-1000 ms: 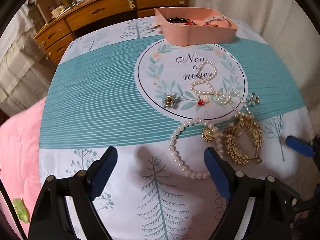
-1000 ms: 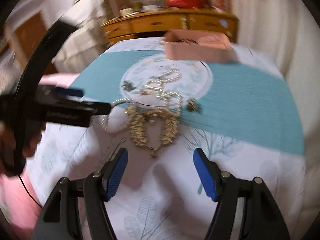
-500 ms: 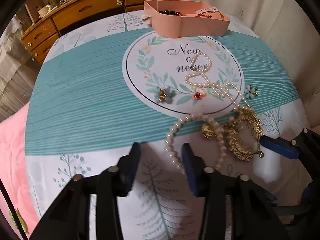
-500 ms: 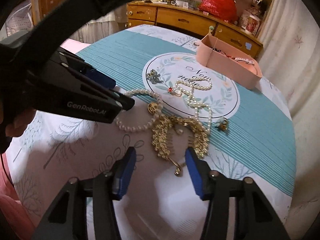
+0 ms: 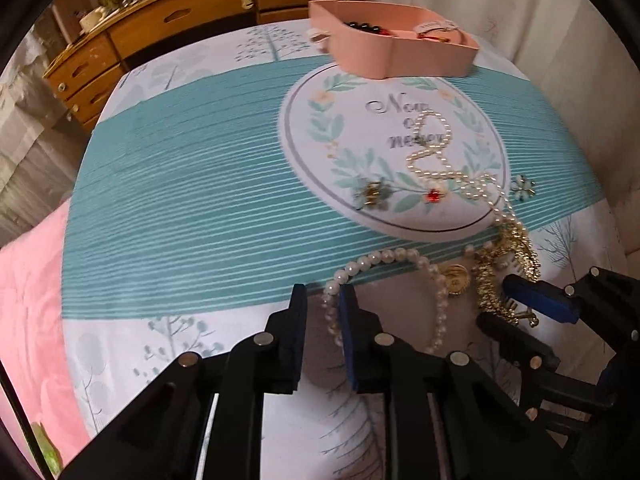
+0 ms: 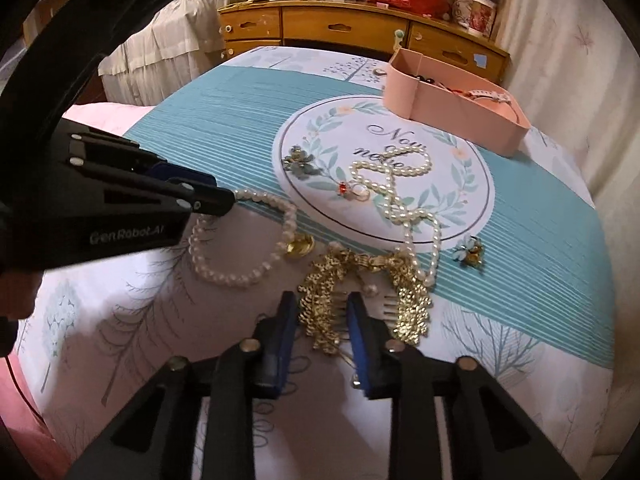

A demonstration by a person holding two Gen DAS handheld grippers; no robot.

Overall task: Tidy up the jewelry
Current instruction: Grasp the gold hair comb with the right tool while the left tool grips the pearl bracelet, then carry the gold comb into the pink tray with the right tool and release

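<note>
Right wrist view: my right gripper [image 6: 323, 312] straddles, half-open, the gold comb [image 6: 360, 292] under tangled pearls [image 6: 394, 196], so lifting may drag them; my left gripper [image 5: 323, 302] narrows around the bracelet [image 5: 400, 258].

Both views are dim and warm-toned, lit softly from above, with no hard glare. Broad, soft-edged shadows lie on the tablecloth [image 5: 192, 208] beneath the left gripper [image 5: 323, 300] and the right gripper [image 6: 322, 307]. Fisheye distortion bends the wooden dresser [image 6: 360, 28] and the table's edges into curves, and black vignetting fills the corners. The left wrist view is slightly smeared; its printed lettering reads soft. The right wrist view is crisper at the centre.
</note>
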